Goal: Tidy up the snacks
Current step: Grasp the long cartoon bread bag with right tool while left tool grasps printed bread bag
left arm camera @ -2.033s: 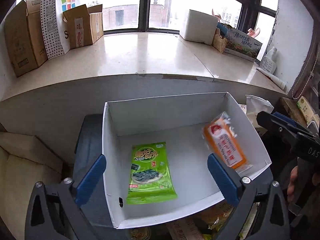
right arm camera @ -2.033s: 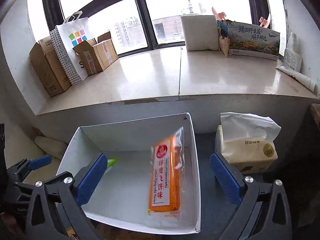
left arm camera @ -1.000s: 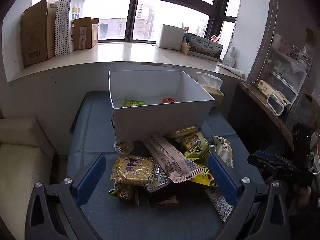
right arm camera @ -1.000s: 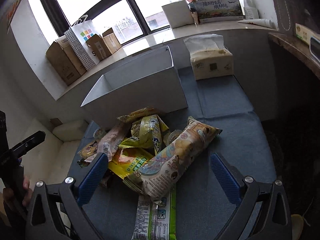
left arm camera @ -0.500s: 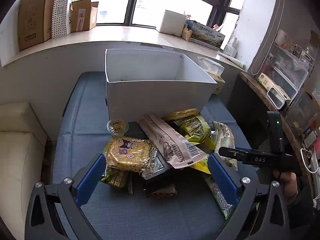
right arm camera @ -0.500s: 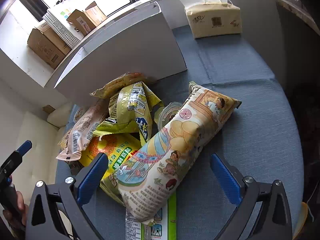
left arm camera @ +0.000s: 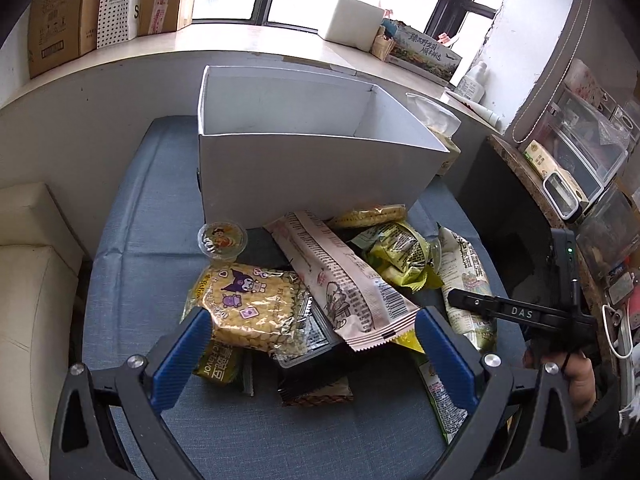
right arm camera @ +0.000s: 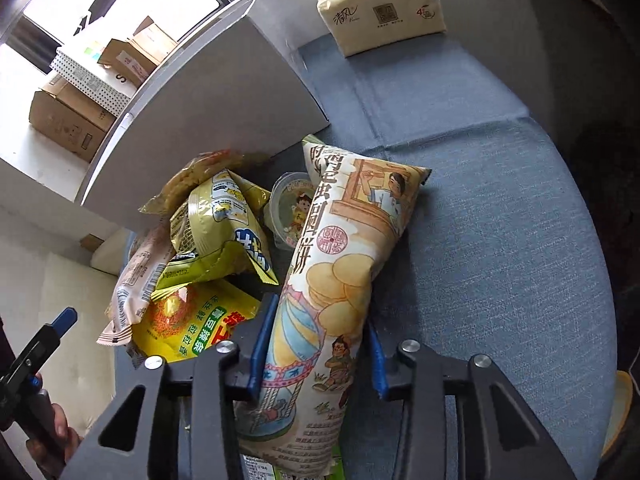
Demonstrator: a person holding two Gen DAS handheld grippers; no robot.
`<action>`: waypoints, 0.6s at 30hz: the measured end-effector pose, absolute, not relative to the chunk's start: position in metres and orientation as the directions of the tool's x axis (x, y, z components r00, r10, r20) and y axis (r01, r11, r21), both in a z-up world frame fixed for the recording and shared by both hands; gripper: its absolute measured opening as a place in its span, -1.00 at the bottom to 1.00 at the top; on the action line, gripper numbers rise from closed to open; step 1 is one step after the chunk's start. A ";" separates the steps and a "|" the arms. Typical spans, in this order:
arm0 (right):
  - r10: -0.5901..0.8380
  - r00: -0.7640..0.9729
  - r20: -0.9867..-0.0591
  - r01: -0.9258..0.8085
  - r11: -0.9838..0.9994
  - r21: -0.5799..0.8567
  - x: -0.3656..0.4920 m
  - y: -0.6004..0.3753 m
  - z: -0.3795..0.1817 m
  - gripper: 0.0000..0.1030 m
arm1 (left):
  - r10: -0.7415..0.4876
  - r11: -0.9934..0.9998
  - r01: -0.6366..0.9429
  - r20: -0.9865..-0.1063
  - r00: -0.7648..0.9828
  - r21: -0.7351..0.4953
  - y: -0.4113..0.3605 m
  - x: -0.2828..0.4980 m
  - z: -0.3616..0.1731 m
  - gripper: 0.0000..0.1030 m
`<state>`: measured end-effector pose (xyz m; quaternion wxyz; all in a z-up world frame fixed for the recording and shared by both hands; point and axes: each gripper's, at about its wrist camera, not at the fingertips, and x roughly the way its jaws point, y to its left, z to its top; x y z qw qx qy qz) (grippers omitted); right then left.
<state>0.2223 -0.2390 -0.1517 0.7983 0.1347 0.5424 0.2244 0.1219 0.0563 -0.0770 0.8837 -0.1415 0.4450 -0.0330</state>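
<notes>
A pile of snack packets lies on the blue cushion in front of a white box. My right gripper is shut on a long cream chip bag with cartoon figures, which still rests on the pile. The bag also shows in the left wrist view. My left gripper is open and empty, hovering above a yellow Kuromi packet and a long pink packet. A jelly cup sits by the box.
The white box stands behind the pile. A tissue pack lies on the cushion beside it. A yellow-green crumpled bag and a yellow packet lie left of my right gripper. Shelves stand at right.
My right gripper has moved down onto the pile and closed on the long cream chip bag. My left gripper has moved closer to the pile and stays open.
</notes>
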 end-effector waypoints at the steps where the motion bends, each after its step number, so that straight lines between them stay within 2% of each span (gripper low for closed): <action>1: 0.511 0.327 -0.795 -0.209 0.859 0.467 0.218 -0.246 -0.148 -0.18 | -0.189 0.957 -0.067 -0.783 0.592 -0.282 0.053 0.127 -0.079 1.00; 6: 0.593 0.402 -0.698 -0.209 0.801 0.560 0.197 -0.286 -0.122 -0.18 | -0.159 0.966 -0.090 -0.833 0.530 -0.242 0.032 0.160 -0.090 1.00; 11: 0.619 0.468 -0.630 -0.240 0.776 0.584 0.183 -0.318 -0.095 -0.18 | -0.028 0.981 -0.166 -0.917 0.399 -0.102 0.016 0.206 -0.116 1.00; 15: 0.627 0.486 -0.609 -0.242 0.766 0.596 0.173 -0.335 -0.090 -0.18 | 0.040 0.981 -0.193 -0.937 0.348 -0.030 0.008 0.233 -0.132 0.99; 18: 0.633 0.479 -0.608 -0.243 0.761 0.601 0.173 -0.339 -0.093 -0.18 | 0.079 0.982 -0.187 -0.945 0.316 0.020 0.003 0.248 -0.146 0.85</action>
